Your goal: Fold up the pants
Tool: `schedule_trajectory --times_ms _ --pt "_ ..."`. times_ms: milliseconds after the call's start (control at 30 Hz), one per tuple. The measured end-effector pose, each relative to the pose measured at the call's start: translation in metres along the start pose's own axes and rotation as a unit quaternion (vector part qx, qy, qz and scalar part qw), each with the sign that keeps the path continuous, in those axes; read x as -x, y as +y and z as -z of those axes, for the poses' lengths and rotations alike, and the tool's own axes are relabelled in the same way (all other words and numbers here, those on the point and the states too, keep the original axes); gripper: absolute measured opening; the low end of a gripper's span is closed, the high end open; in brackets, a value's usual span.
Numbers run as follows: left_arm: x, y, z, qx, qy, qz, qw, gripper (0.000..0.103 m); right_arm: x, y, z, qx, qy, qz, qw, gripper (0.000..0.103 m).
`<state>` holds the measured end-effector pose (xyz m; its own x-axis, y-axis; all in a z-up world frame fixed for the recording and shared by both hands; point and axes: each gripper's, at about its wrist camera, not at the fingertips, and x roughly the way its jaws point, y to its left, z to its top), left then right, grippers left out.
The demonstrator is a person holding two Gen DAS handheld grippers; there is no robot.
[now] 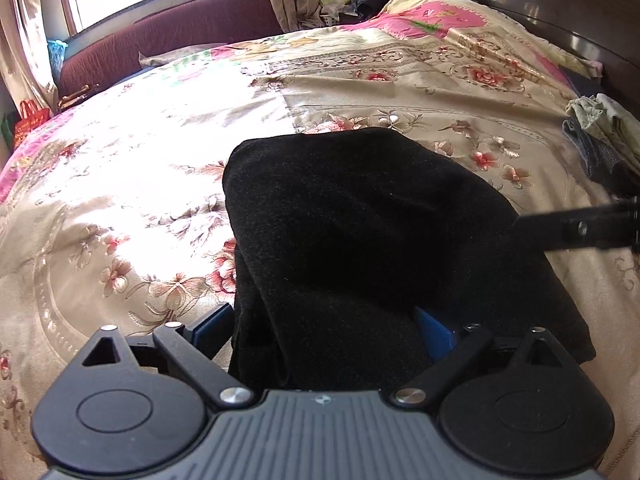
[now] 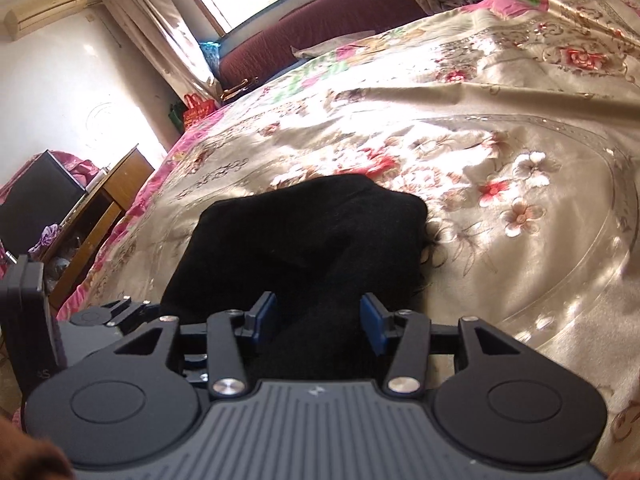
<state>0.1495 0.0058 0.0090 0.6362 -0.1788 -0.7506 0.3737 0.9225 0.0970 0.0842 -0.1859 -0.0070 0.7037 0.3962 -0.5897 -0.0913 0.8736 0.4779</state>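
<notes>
The black pants [image 1: 360, 232] lie folded in a thick bundle on the floral bedspread [image 1: 120, 184]. My left gripper [image 1: 324, 328] is at the bundle's near edge with its blue pads wide apart, and the cloth lies between and over them. In the right wrist view the pants [image 2: 304, 236] lie just ahead. My right gripper [image 2: 318, 320] has its blue pads [image 2: 264, 316] open on either side of a fold of the cloth. The right gripper's black finger [image 1: 576, 228] shows at the right of the left wrist view, touching the pants' right side.
A pile of folded clothes [image 1: 604, 140] lies at the bed's right edge. A maroon padded bench [image 1: 168, 40] runs under the window behind the bed. A wooden table [image 2: 100, 216] and a dark box [image 2: 36, 196] stand left of the bed.
</notes>
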Motion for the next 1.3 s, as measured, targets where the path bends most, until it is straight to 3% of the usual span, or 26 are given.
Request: schedule_trajectory --times_ms 133,367,567,833,1100,1200,1300 --pt "0.012 -0.009 0.005 -0.023 -0.004 -0.023 0.9995 0.103 -0.01 0.01 0.019 0.033 0.007 0.041 0.999 0.049" --pt "0.023 -0.008 0.011 -0.012 -0.007 -0.026 0.9995 0.103 0.004 0.021 0.017 0.036 -0.007 0.048 0.998 0.049" --pt "0.021 -0.008 0.015 -0.01 -0.002 -0.027 0.9996 0.103 -0.009 0.02 0.03 0.056 0.02 0.076 0.995 0.048" --pt "0.037 -0.004 0.018 0.006 -0.012 -0.031 0.9994 0.103 0.018 0.032 0.027 0.052 -0.008 0.068 0.996 0.049" --pt "0.039 -0.009 0.024 0.003 -0.011 -0.03 0.9995 0.103 0.004 0.019 0.032 0.01 0.013 0.06 0.998 0.049" --pt "0.026 -0.01 0.027 -0.008 0.008 -0.032 0.9994 0.103 0.0 0.017 0.034 0.021 0.017 0.072 0.997 0.048" --pt "0.016 -0.001 0.029 0.014 0.029 -0.015 0.9994 0.103 0.0 0.011 0.032 0.01 0.024 0.077 0.997 0.048"
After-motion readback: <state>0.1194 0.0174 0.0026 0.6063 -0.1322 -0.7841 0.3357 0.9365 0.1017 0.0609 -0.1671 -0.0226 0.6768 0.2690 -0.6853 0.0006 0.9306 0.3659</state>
